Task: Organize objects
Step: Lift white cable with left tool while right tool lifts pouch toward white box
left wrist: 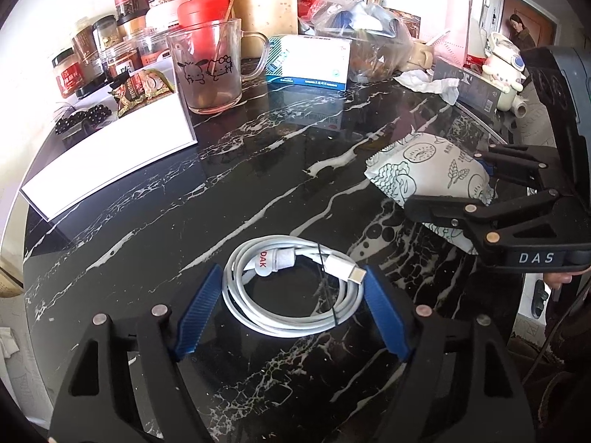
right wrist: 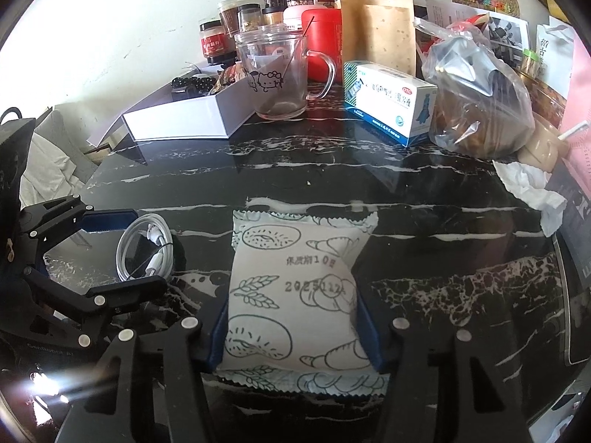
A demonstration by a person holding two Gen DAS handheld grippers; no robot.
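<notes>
Left wrist view: nearest the lens lies one coiled white cable [left wrist: 291, 288] on the black marble table [left wrist: 147, 221], set between the two blue pads of the left gripper [left wrist: 291, 306]. The jaws stand spread on either side of the coil; the right-hand pad is just at its rim by the silver plug, though whether it touches I cannot tell. The gripper tilts steeply down at the table. To the right, the right gripper [left wrist: 454, 184] reaches in from the edge, its black fingers on either side of one white printed snack packet [left wrist: 428, 173]. Further back stand one glass mug [left wrist: 210, 70] with cartoon drawings and a dark residue at its bottom, one open white box [left wrist: 110, 151] holding dark beads and wrapped snacks at its far end, one blue-and-white carton [left wrist: 310, 61], and a row of jars.

Right wrist view: the packet [right wrist: 295, 295] lies closest, lengthwise between the two blue pads of the right gripper [right wrist: 291, 328], which pinch its sides; the gripper angles down. At left, the left gripper [right wrist: 110, 251] straddles the cable [right wrist: 144, 247], well spread. Behind sit the mug [right wrist: 277, 77] with a thin stick in it, the white box [right wrist: 181, 118], the carton [right wrist: 388, 99] and one clear plastic bag [right wrist: 480, 103] holding brown contents.
</notes>
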